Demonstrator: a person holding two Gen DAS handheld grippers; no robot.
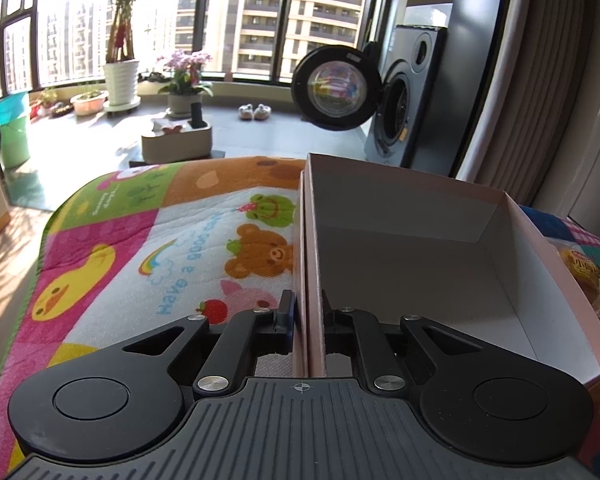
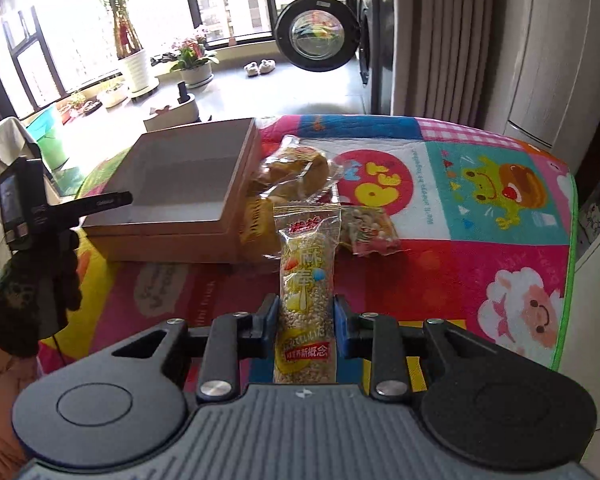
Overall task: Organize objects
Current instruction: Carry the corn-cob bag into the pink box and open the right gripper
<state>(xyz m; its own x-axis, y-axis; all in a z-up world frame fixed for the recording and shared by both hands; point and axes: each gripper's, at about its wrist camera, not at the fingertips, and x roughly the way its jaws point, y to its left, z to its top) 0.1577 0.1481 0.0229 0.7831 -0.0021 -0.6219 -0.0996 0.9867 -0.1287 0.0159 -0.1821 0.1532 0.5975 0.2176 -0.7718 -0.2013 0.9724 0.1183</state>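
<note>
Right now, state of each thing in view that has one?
box: open, empty, wall pinched
left gripper: shut on box wall
right gripper: shut on grain bar
grain bar: sealed, held
snack packets: loose on mat beside box
washer door: open

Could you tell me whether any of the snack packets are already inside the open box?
No, the box shows only its bare white inside, while the left gripper clamps its near wall.
</note>
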